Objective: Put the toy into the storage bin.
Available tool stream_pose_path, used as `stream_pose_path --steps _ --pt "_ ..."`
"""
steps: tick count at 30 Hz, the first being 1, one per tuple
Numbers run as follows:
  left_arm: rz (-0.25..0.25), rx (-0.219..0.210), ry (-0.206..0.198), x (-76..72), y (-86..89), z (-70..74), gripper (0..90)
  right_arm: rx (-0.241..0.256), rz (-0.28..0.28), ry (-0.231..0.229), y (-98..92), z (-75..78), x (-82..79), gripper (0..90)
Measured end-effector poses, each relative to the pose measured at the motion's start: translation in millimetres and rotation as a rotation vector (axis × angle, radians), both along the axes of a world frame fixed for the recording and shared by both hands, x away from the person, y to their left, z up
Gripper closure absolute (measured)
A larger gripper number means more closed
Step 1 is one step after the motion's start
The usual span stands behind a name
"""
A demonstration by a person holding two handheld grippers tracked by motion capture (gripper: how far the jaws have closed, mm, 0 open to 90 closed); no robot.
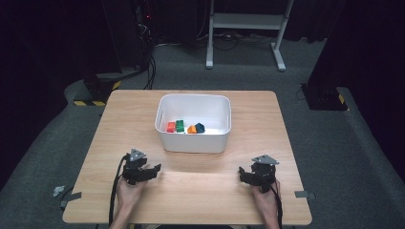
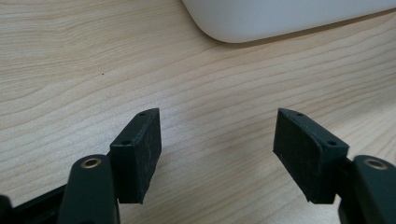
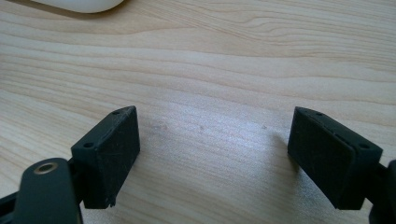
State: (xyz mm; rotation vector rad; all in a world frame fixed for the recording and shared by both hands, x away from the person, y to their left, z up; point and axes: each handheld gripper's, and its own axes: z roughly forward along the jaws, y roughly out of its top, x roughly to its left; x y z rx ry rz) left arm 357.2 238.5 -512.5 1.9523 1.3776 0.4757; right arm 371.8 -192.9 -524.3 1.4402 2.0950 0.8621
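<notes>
A white bin (image 1: 193,140) stands at the middle of the wooden table (image 1: 258,119). Inside it lie a red block (image 1: 171,127), a green block (image 1: 180,125), an orange block (image 1: 192,129) and a dark blue block (image 1: 200,128). My left gripper (image 1: 152,171) rests low on the table in front of the bin's left corner, open and holding nothing (image 2: 217,140). My right gripper (image 1: 244,175) sits near the front right, also open, with bare wood between its jaws (image 3: 214,144). The bin's rounded corner (image 2: 261,23) lies just beyond the left jaws.
Bare wood stretches between the two grippers and along the front edge. Beyond the table a white metal frame (image 1: 246,24) stands on grey carpet. Black stands with yellow-striped bases (image 1: 93,90) flank the far corners. Tape tabs (image 1: 304,194) stick out at the front edges.
</notes>
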Motion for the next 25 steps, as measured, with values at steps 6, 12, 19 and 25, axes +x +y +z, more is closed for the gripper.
stream_pose_path --steps 6,12,19,25 --pt "0.014 0.023 -0.001 3.6 -1.1 -7.1 31.9 0.002 -0.001 0.001 0.1 0.0 -0.1 16.7" --pt "0.006 0.069 -0.065 1.9 -5.9 -13.6 29.4 0.001 0.000 0.001 0.0 0.0 0.0 16.7" --pt "0.015 0.069 -0.074 1.5 -6.7 -14.5 27.3 0.000 0.000 0.000 0.0 0.0 0.0 16.7" --pt "0.004 0.066 -0.068 1.7 -7.3 -14.8 24.3 0.000 0.000 0.000 0.0 0.0 0.0 16.7"
